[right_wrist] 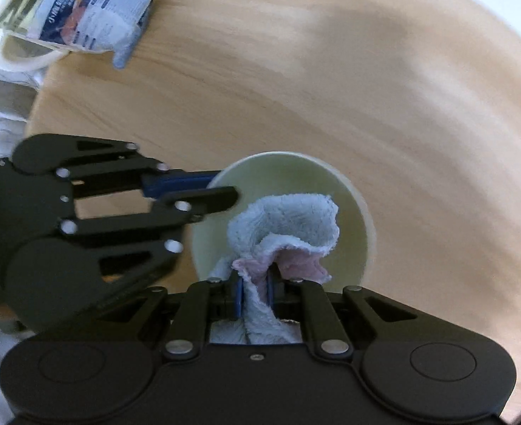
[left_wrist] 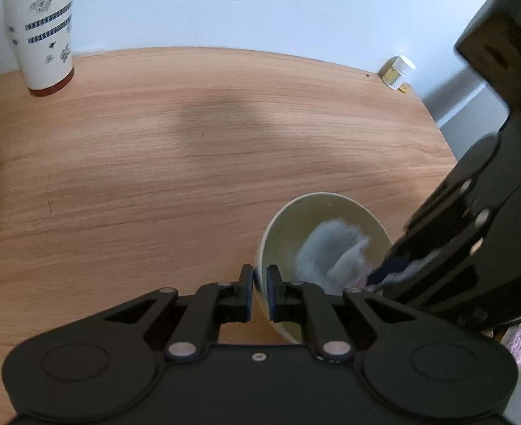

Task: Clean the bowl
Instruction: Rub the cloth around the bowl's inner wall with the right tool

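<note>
Clamped in my right gripper [right_wrist: 254, 292], the fleece cloth [right_wrist: 288, 226] wipes inside the bowl [right_wrist: 281, 163] whose rim my left gripper [left_wrist: 259, 285] pinches; next I sweep around the wall.

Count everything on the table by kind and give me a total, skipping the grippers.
Bowl: 1
Cloth: 1
Patterned cup: 1
Small jar: 1
Printed packet: 1
Total: 5, counting only what can be told apart; the clutter beside the packet is too unclear to sort.
</note>
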`<action>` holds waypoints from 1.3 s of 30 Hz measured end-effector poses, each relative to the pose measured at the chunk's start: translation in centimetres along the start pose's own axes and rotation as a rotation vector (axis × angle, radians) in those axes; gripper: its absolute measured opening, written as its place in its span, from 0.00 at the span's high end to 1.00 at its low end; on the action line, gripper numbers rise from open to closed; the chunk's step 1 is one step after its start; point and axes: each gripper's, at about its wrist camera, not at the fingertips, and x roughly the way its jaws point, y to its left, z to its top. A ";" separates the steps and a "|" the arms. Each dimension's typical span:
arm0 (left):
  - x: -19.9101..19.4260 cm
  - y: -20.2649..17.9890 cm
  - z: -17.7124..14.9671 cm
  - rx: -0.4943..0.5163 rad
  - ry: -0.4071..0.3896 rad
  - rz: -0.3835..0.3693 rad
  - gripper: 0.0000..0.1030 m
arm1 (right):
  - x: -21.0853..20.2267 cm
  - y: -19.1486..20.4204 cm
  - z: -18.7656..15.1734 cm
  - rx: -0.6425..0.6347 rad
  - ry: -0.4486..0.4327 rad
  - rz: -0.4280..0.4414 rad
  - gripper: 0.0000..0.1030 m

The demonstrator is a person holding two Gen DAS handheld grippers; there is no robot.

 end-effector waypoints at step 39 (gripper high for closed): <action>0.0 1.0 1.0 -0.137 0.050 -0.043 0.94 | -0.3 0.1 -1.3 -0.117 -0.199 0.136 0.88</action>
